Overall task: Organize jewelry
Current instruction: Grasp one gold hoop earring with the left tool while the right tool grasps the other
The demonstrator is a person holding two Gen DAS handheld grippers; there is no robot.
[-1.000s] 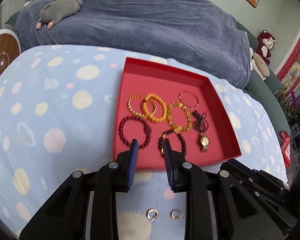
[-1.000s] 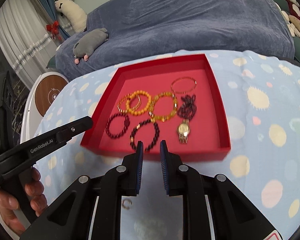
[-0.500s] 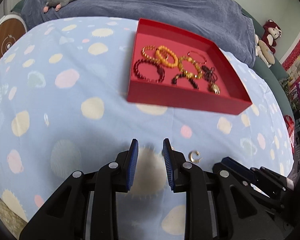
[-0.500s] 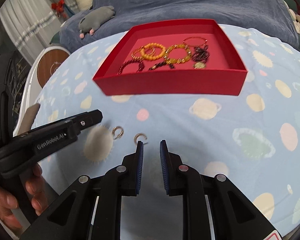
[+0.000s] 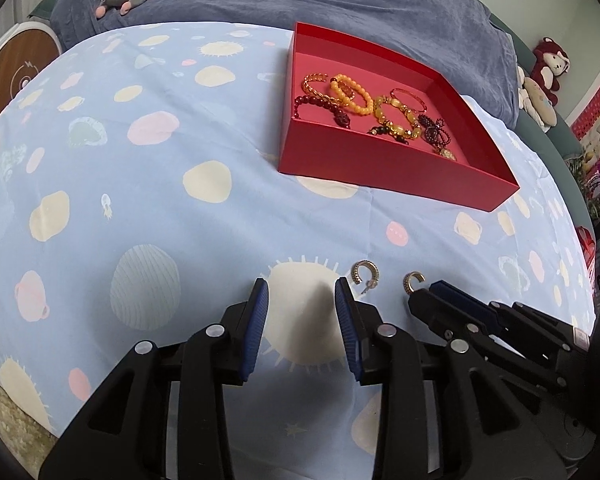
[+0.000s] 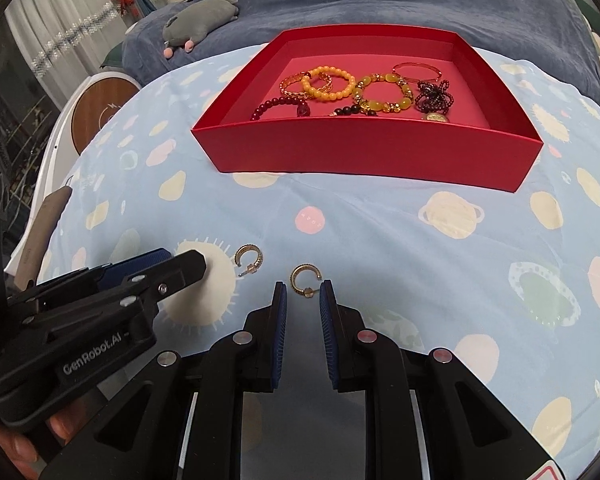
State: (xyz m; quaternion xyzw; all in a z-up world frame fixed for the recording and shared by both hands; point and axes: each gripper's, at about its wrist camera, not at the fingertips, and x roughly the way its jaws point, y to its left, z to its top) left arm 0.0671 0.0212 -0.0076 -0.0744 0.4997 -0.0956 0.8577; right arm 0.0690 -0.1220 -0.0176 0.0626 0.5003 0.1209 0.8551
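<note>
**Earrings lie loose before the red box**

Earrings sit on the spotted cloth: one just ahead of the right claw, whose jaws stand narrowly apart and empty; the other just beside the left claw, gaping wide and empty. Bracelets fill the box beyond.

A red box is holding orange, yellow and dark red bracelets, while gold earrings are lying on a pale blue cloth showing cream and pink planets
</note>
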